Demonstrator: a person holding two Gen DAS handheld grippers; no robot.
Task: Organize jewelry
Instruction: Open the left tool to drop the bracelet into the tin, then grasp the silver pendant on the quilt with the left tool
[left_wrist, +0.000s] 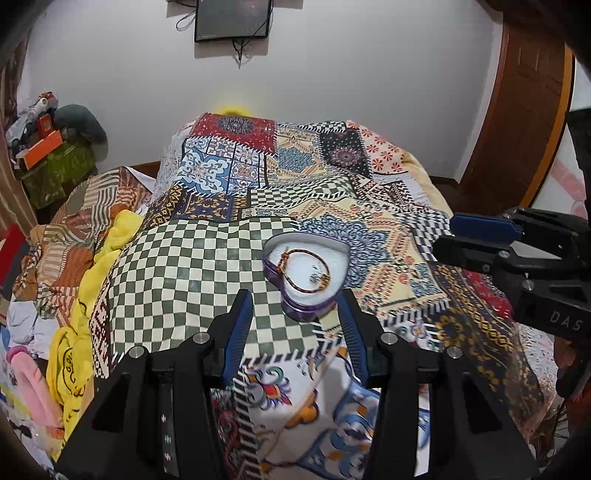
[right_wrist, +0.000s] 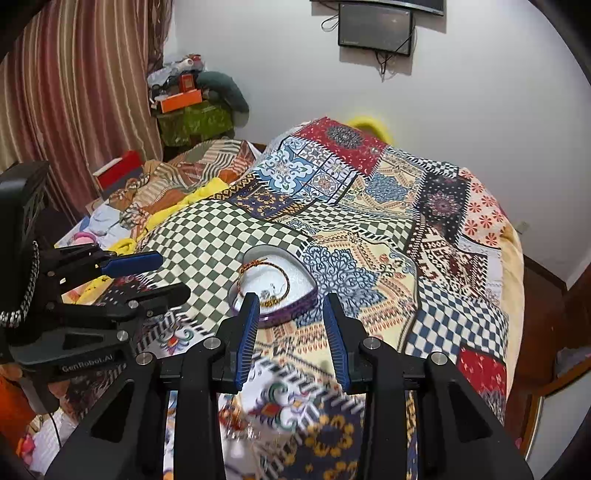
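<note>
A purple heart-shaped box (left_wrist: 308, 314) with a white lining lies without a lid on the patchwork quilt (left_wrist: 177, 266). Inside it lie a red-and-gold braided bracelet (left_wrist: 327, 264) and a small silver piece (left_wrist: 314, 277). My left gripper (left_wrist: 294, 299) hangs just short of the box, open, with nothing between its blue pads. The right gripper (left_wrist: 455, 238) comes in from the right, apart from the box. In the right wrist view the box (right_wrist: 293, 314) and bracelet (right_wrist: 286, 279) sit just beyond my right gripper (right_wrist: 290, 299), which is open and empty. The left gripper (right_wrist: 171, 275) shows at the left.
The quilt (right_wrist: 436, 295) covers a bed against a white wall. Yellow cloth (left_wrist: 79, 332) and loose clothes pile along the bed's left side. A cluttered green stand (right_wrist: 192, 122) and a striped curtain (right_wrist: 74, 92) are at the far left, a wooden door (left_wrist: 524, 122) at the right.
</note>
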